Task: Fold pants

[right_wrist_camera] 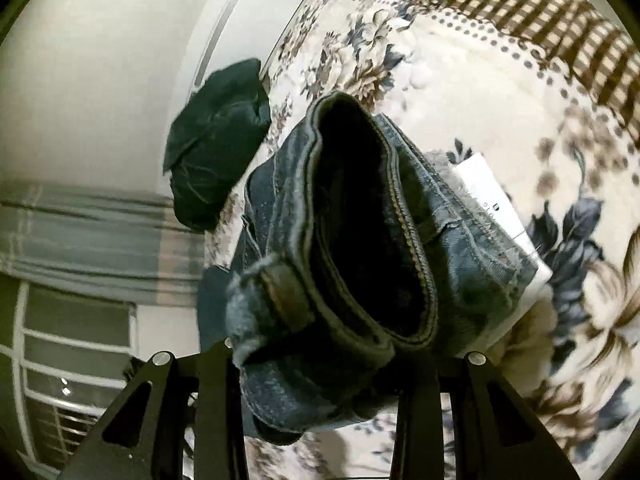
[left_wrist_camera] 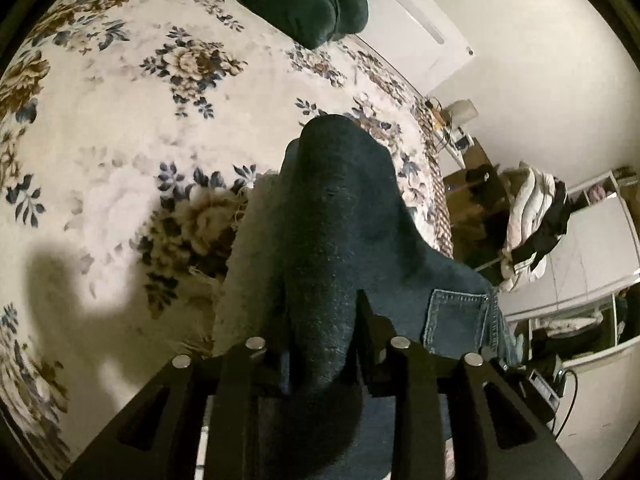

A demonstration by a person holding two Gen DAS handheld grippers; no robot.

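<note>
The left gripper (left_wrist_camera: 320, 344) clamps a thick roll of the jeans (left_wrist_camera: 336, 216), which rises up the middle of its frame over the floral blanket (left_wrist_camera: 120, 128). The right gripper (right_wrist_camera: 320, 356) is closed on the waistband, filling the centre of its view. I judge both ends should travel level and taut, so the fold lands with edges matched on the blanket, clear of the dark green garment (right_wrist_camera: 216, 144) at upper left

left gripper (left_wrist_camera: 320, 344): black angular frame, silver round screws | right gripper (right_wrist_camera: 316, 364): same build
</note>
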